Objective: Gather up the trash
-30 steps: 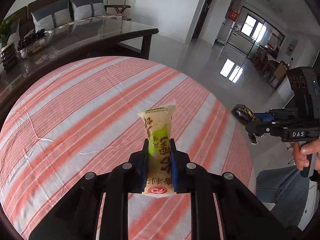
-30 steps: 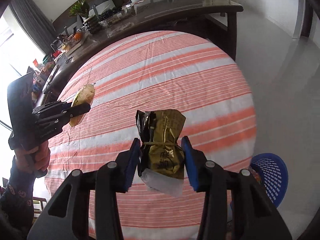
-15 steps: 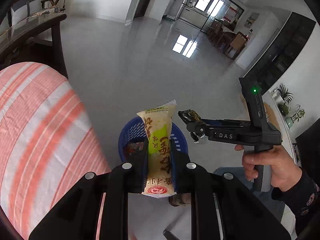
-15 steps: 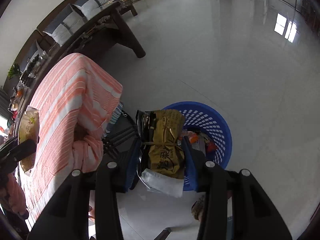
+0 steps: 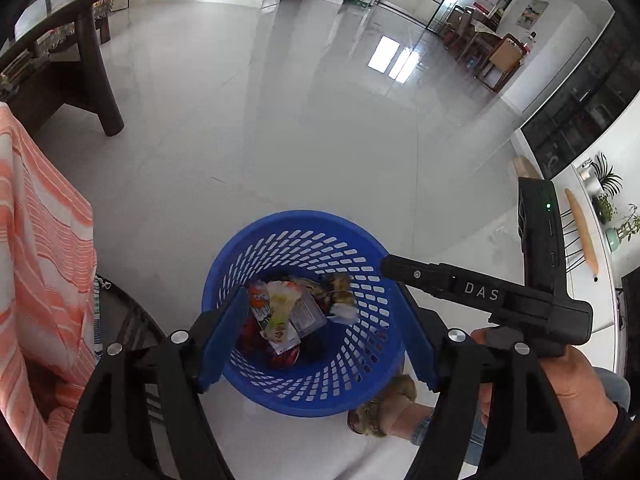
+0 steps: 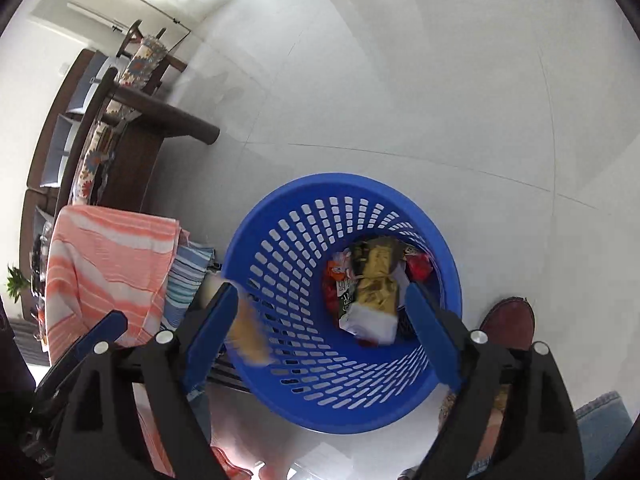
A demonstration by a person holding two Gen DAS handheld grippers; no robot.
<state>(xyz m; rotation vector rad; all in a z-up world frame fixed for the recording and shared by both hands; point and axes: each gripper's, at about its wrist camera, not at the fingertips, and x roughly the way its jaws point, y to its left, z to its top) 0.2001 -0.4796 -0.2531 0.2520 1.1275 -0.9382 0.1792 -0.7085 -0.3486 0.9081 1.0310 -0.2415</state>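
while both grippers hang over the blue basket, neither one has anything in its jaws. the left gripper has its blue fingers spread and they're opening wider, nothing between them, just the basket's inside showing through the gap. same deal with the right gripper: fingers wide apart and opening, nothing pinched.

the trash is in the basket. from the left view a pale yellow-green snack wrapper sits on top of the pile of other wrappers at the bottom. from the right view a gold packet with a white end lies in there too, next to red and orange bits. there's also a blurry tan thing by the basket's near wall, just beside the right gripper's left finger, can't tell what it is.

the person's hand grips the right gripper's handle, and a brown shoe stands just beside the basket on the shiny floor. the orange striped tablecloth hangs off to the side, close to the basket. further back there's a dark wooden table, and way across the room some dining chairs by the windows.
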